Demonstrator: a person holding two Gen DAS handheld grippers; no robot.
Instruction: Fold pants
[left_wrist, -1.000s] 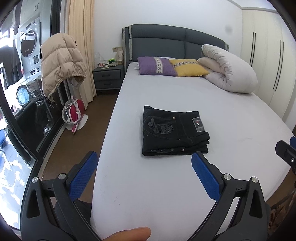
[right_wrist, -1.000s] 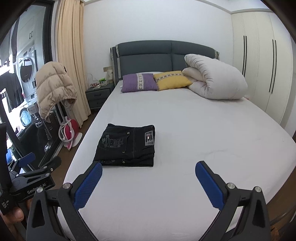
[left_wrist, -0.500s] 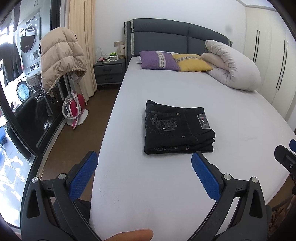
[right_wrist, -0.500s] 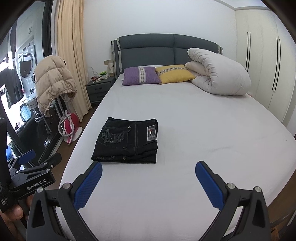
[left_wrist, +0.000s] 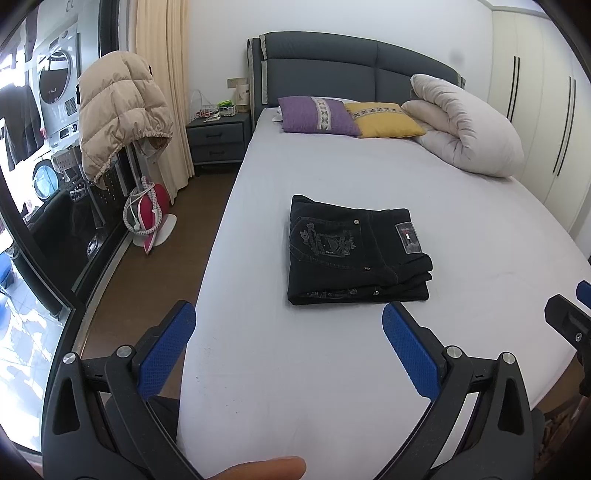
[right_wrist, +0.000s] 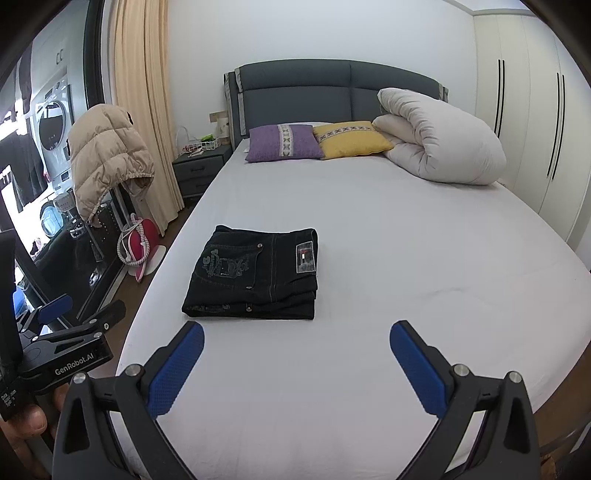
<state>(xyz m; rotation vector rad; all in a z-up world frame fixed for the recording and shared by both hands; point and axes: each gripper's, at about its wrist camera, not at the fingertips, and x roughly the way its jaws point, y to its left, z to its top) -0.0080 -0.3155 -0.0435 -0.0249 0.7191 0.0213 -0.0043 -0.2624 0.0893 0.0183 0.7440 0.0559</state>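
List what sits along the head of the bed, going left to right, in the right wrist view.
Dark grey bedside table → purple rectangular pillow with patterned stripe → yellow pillow → rolled white duvet → white wardrobe doors.

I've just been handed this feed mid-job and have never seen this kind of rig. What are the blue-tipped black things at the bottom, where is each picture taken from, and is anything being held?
There is no robot arm. A person carries one hand-held clamp-style gripper in each hand, and a fisheye camera on each looks forward along its two blue-padded fingers. One picture comes from the left gripper, the other from the right gripper. Each also catches a bit of the other gripper at its edge.

Both look over a bed with a pale sheet. On it lie the black pants, already folded into a neat rectangle, with two cushions and a rolled duvet near the headboard.

Nothing is held: both grippers are open and hang short of the pants, not touching them.
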